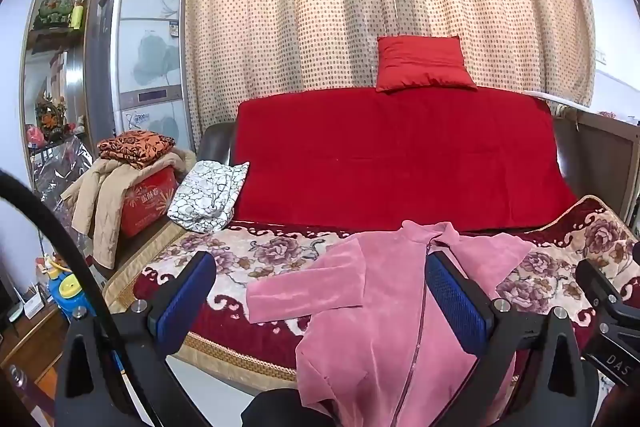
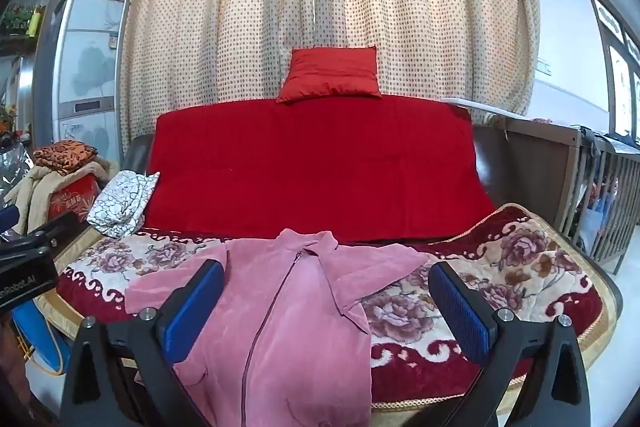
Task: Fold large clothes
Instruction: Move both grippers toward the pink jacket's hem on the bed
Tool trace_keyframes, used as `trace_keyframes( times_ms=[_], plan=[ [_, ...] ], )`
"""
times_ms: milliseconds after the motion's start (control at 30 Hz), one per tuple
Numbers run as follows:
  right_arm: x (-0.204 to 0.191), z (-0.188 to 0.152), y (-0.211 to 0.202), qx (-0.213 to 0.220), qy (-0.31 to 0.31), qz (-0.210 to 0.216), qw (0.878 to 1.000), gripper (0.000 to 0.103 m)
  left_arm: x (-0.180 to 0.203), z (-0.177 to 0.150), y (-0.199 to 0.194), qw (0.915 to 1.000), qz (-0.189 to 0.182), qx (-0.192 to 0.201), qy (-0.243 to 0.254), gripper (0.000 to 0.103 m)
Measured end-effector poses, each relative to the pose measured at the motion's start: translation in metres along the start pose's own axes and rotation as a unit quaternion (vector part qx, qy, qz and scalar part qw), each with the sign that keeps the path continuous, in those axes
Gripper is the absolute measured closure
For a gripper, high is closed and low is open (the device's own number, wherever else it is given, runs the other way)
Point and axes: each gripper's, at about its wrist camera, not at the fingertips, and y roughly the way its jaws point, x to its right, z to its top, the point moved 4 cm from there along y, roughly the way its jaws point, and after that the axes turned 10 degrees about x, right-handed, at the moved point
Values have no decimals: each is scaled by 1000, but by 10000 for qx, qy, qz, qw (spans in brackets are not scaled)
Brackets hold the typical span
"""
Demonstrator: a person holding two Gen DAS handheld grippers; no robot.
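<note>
A pink fleece zip-up garment (image 1: 384, 311) lies front up on the flowered seat cover (image 1: 248, 251) of a sofa, collar toward the backrest, its hem hanging over the front edge. Both sleeves spread out sideways. My left gripper (image 1: 320, 295) hovers in front of it, open, its blue pads (image 1: 184, 303) either side of the left sleeve and chest, with nothing held. In the right wrist view the same garment (image 2: 288, 311) lies ahead. My right gripper (image 2: 328, 303) is open too, spanning the zip and right sleeve, apart from the cloth.
A red throw (image 1: 400, 155) covers the sofa backrest with a red cushion (image 1: 424, 63) on top. A black-and-white pillow (image 1: 208, 195) leans at the left end. Beside it a red box (image 1: 148, 203) carries a beige coat and orange cloth. A wooden crib (image 2: 600, 195) stands at the right.
</note>
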Motion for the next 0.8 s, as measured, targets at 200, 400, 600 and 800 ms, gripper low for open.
trace_keyframes(
  times_ms=[200, 400, 600, 800],
  plan=[
    [-2, -10, 3, -54, -74, -21, 10000, 0, 1, -3, 0, 10000, -54, -10, 33, 0],
    [-2, -9, 4, -20, -158, -72, 9998, 0, 5, -8, 0, 9998, -149, -58, 67, 0],
    [-4, -4, 2, 32, -186, -117, 9998, 0, 9, -11, -1, 9997, -203, -77, 119, 0],
    [-5, -5, 1, 55, -328, -133, 9994, 0, 11, -10, -1, 9996, -224, -87, 139, 0]
  ],
)
